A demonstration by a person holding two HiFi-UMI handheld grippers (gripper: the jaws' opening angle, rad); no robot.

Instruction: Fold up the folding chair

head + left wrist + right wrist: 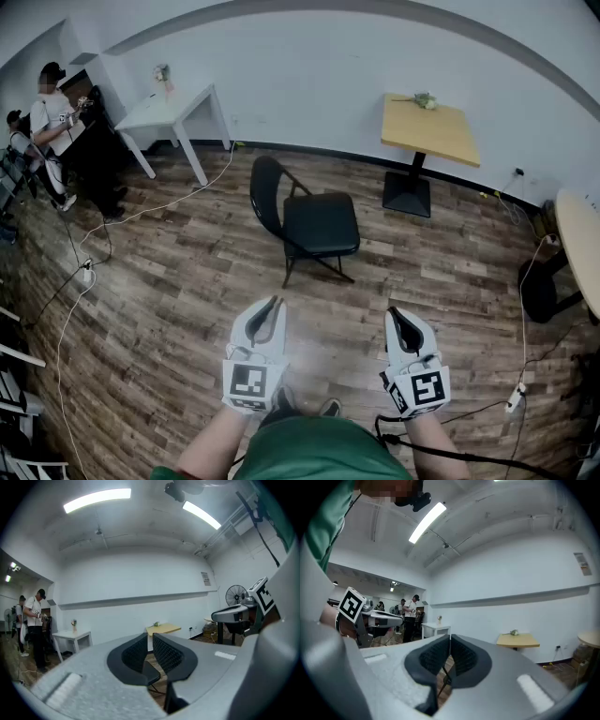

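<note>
- We look down across a wood-plank floor (187, 281) at a black metal folding chair with a padded seat (314, 220). It stands unfolded in the middle of the room, well ahead of both grippers.
- The left gripper (272, 305) and the right gripper (396, 314), both white with black jaws, are held level and aimed toward the chair. Each is clenched on nothing, the pads pressed together, and neither touches the chair.
- The chair's rounded backrest is at the left of the head view and its seat reaches out to the right, so it faces right, side-on to us. We judge its long axis to run up the tilted back frame, from the floor to the top of the backrest.
- What could go wrong: the clenched jaws would only knock the tubing unless they part first.
- Lifting the seat with one gripper alone may let the light frame skid on the smooth planks or tip backward.
- Jaws placed near the hinge may get trapped as the frame closes.
- A white cable (150, 211) trails on the floor to the left and could snag a leg.
</note>
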